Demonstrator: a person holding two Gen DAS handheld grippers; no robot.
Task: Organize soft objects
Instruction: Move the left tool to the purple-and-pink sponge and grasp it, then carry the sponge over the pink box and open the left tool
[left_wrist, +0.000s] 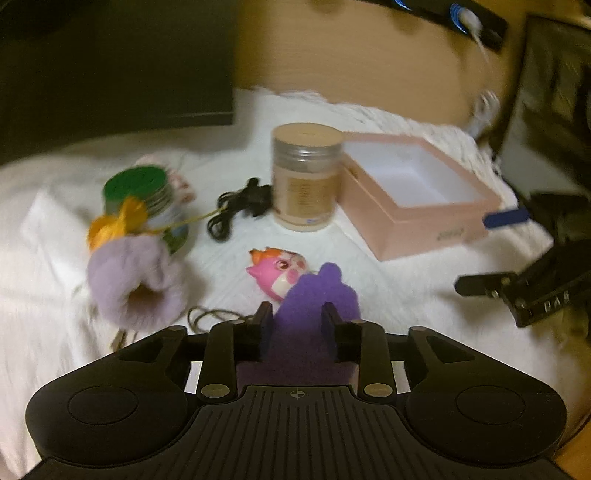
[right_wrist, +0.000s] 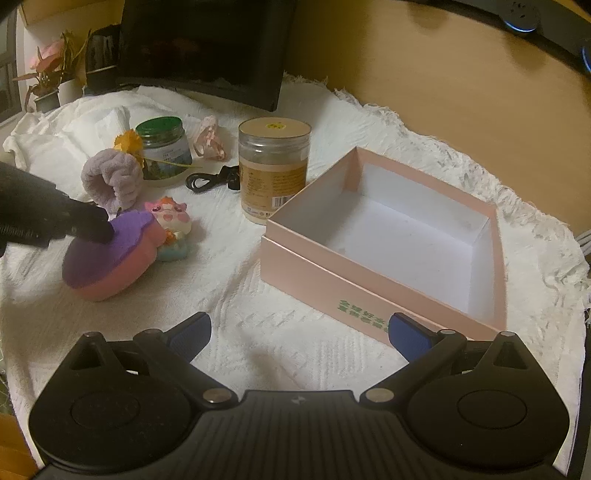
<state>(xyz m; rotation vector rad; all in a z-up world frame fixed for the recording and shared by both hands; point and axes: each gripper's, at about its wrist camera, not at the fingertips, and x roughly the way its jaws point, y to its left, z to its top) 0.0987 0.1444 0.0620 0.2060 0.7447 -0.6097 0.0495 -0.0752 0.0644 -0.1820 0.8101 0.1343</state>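
My left gripper is shut on a purple and pink plush toy; in the right wrist view the same toy is held just above the white cloth with the left gripper's fingers on it. A pink cartoon squishy toy lies just beyond it, also in the right wrist view. A lilac fluffy band lies to the left. The open pink box is empty. My right gripper is open and empty in front of the box.
A tan jar stands beside the box. A green-lidded jar, an orange flower, a black cable and a pink bow lie behind. A dark monitor stands at the back.
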